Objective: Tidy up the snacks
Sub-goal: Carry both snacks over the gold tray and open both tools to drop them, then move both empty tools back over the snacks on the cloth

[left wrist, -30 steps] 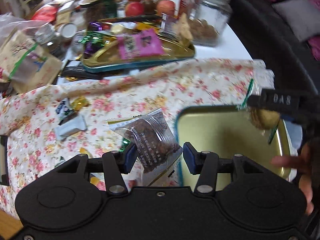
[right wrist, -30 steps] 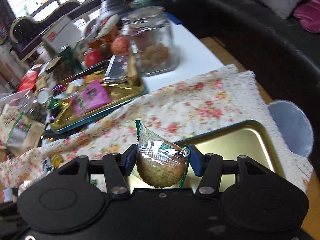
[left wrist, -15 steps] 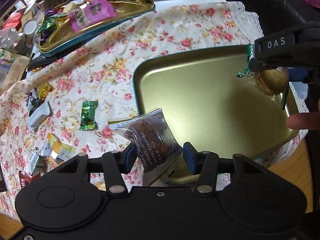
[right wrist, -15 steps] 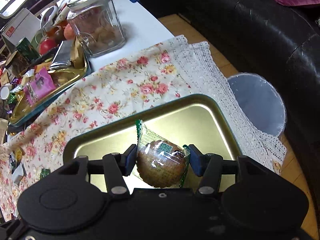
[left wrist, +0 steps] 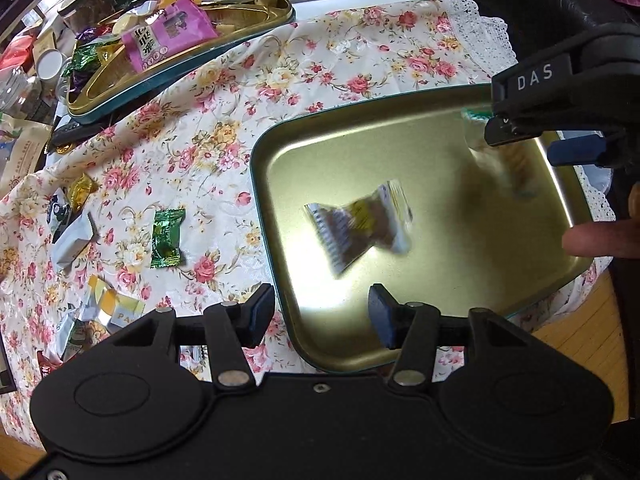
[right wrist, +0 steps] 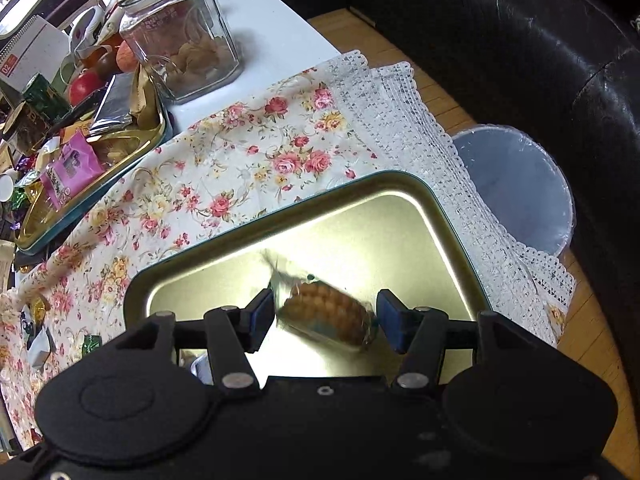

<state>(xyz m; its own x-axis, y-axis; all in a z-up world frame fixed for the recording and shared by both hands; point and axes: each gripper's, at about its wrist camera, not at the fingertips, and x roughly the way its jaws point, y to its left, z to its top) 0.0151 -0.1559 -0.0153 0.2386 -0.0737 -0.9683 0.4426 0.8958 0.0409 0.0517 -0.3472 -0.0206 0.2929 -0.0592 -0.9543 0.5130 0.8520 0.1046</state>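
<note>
Hand-held gripper [left wrist: 322,312] jaws opening; crinkly packet [left wrist: 360,228] blurred over glossy tray [left wrist: 280,152].

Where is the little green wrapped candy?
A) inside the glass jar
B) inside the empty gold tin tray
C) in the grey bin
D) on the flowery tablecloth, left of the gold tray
D: the green wrapped candy lies on the flowery tablecloth, apart from and left of the gold tin tray's rim in the left wrist view.
</note>
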